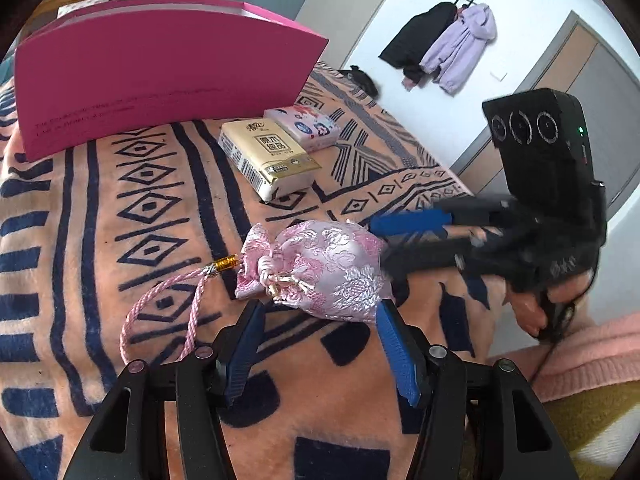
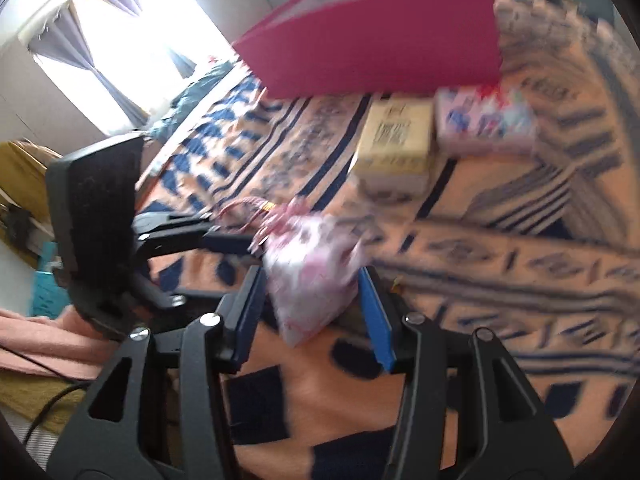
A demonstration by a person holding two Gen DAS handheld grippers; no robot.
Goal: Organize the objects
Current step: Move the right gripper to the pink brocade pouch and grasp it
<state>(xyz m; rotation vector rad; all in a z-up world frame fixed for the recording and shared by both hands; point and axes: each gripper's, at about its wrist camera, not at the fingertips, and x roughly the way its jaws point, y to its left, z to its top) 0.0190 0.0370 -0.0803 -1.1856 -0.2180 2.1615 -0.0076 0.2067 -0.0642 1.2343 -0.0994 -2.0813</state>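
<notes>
A pink brocade drawstring pouch [image 1: 320, 270] with a pink cord lies on the patterned blanket [image 1: 100, 240]. My left gripper [image 1: 320, 312] is open, its blue pads just short of the pouch. My right gripper [image 1: 380, 248] reaches in from the right, fingers on either side of the pouch's far end. In the blurred right wrist view the pouch [image 2: 312, 276] sits between the open right gripper [image 2: 312, 276] fingers, and the left gripper [image 2: 224, 240] comes in from the left. A gold tissue pack [image 1: 268, 156] and a pink tissue pack [image 1: 304, 124] lie behind.
A pink box [image 1: 160, 72] stands at the back of the bed, also in the right wrist view [image 2: 380, 40]. Jackets [image 1: 444, 44] hang on the wall. The bed edge runs along the right. A pink sleeve [image 1: 580, 352] is at the lower right.
</notes>
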